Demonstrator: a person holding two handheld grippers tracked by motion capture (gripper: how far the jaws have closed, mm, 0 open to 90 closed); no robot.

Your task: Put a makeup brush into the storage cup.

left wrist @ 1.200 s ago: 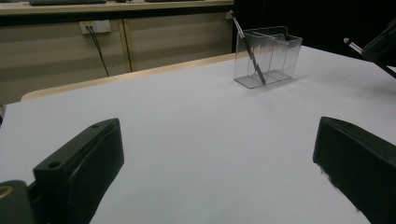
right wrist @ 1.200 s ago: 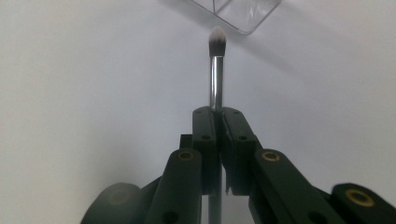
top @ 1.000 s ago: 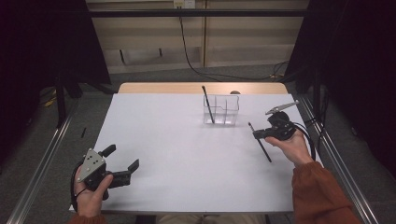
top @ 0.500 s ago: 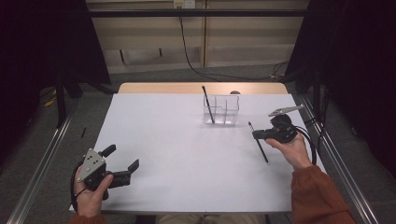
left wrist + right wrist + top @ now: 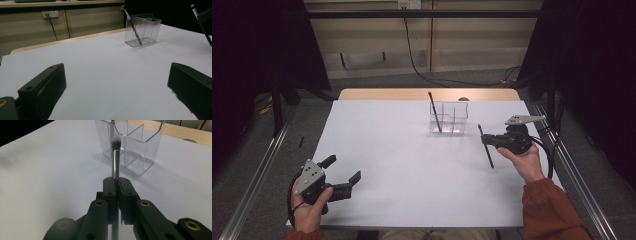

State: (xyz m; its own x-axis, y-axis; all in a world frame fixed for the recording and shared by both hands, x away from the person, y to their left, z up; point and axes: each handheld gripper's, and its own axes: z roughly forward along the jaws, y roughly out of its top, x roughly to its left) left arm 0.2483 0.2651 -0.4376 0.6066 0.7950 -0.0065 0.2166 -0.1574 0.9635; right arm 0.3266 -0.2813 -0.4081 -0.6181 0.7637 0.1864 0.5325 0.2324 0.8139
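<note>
A clear plastic organiser (image 5: 455, 119) with several compartments stands at the back middle of the white table (image 5: 412, 150). One dark brush (image 5: 435, 113) leans in its left compartment. My right gripper (image 5: 486, 142) is to the organiser's right, shut on the handle of a second brush (image 5: 489, 156). In the right gripper view the jaws (image 5: 117, 181) pinch that brush (image 5: 115, 163), whose bristle end points at the organiser (image 5: 140, 147). My left gripper (image 5: 343, 169) rests at the front left, open with nothing in it. The left gripper view has its jaws (image 5: 116, 72) wide apart, with the organiser (image 5: 147, 28) far ahead.
A strip of bare wood (image 5: 412, 94) runs along the table's far edge. Metal rails (image 5: 257, 170) flank the table on both sides. A cable (image 5: 548, 155) loops from the right gripper near the right edge.
My right hand has shifted slightly to the right with the brush, which now stands a little steeper. The left gripper has not moved.
</note>
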